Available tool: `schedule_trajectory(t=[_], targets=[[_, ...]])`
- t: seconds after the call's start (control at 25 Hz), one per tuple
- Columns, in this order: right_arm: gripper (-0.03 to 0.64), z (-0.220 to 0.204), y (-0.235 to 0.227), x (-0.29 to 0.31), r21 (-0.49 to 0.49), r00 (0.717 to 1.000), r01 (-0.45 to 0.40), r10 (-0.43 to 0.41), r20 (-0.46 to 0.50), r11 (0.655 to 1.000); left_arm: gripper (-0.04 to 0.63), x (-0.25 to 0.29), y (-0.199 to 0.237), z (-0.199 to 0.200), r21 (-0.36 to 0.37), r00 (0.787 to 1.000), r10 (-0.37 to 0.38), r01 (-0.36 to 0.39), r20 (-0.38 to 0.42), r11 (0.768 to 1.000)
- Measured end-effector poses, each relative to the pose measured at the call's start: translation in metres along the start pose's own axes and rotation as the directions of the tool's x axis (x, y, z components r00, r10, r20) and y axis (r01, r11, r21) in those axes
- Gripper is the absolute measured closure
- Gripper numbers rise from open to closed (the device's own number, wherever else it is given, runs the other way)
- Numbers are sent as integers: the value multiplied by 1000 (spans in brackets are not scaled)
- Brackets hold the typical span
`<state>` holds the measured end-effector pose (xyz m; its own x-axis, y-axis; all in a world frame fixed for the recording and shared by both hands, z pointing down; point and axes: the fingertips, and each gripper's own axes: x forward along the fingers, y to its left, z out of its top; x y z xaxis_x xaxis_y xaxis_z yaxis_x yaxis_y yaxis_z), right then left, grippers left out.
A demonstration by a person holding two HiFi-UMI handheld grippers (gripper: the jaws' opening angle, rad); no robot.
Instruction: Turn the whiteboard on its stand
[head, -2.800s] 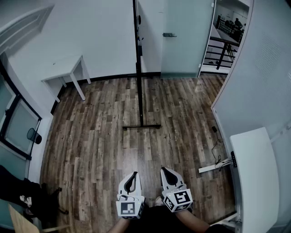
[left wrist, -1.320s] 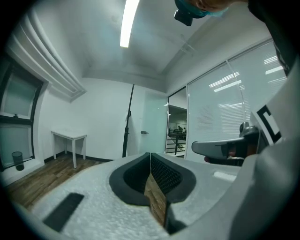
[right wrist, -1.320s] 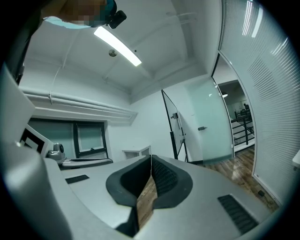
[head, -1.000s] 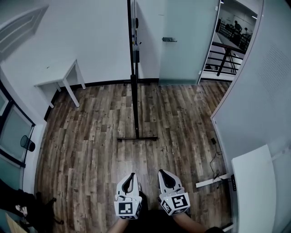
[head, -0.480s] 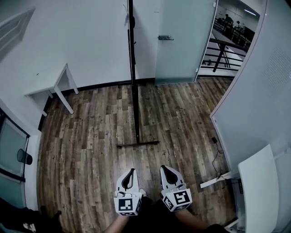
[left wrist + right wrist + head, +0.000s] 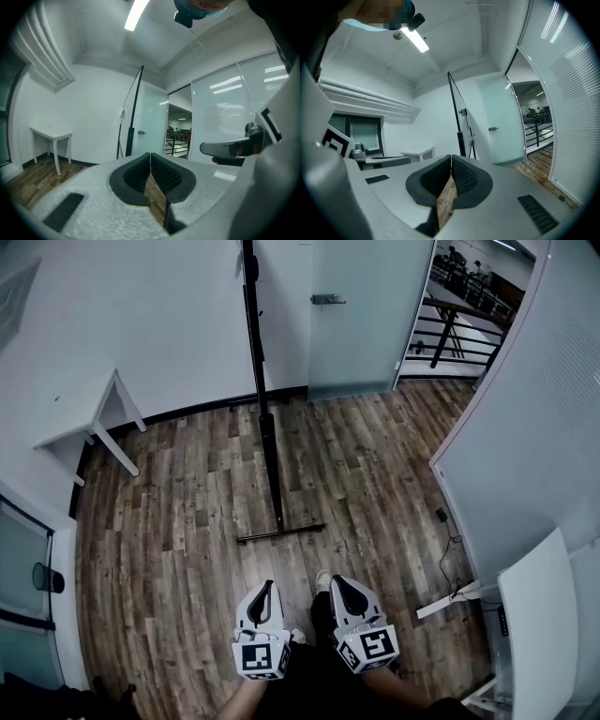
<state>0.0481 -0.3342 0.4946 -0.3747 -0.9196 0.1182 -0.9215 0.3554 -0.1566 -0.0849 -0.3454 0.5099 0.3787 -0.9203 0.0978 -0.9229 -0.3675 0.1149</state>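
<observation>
Whiteboard (image 6: 265,442) is standing edge-on on its stand (image 6: 279,533) on the floor (image 6: 178,521), well ahead of both tools. Left tool (image 6: 265,587) and right tool (image 6: 339,583) are pointing towards it, jaws pressed together on nothing, likely because it is too far off to grasp.

Whiteboard (image 6: 253,343) — edge-on, top past the head view's upper edge

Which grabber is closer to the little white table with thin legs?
Left. The left gripper is on the side toward the little white table; the right gripper is beyond it, farther off.
</observation>
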Motion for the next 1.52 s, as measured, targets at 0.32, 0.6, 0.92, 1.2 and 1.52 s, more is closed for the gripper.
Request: schedule_trajectory(t=[0.32,0.6,0.92,1.2,1.52], targets=[[601,16,-37,82,-1,999,-37,37,21,999,577,83,31,5,21,998,55,-55,16,998],[601,35,-73,158,-1,998,-63,63,22,998,577,165,54,14,7,997,78,-78,0,997],[601,54,-122,220,4,998,-60,60,10,998,575,251,69,16,-5,996,94,-94,-14,996],[601,63,-159,259,-5,997,-71,71,-1,997,536,313,79,10,-23,994,103,-104,-38,994],[601,71,-189,303,-11,995,-95,95,-7,995,360,371,115,-18,-14,973,192,-195,-124,981]])
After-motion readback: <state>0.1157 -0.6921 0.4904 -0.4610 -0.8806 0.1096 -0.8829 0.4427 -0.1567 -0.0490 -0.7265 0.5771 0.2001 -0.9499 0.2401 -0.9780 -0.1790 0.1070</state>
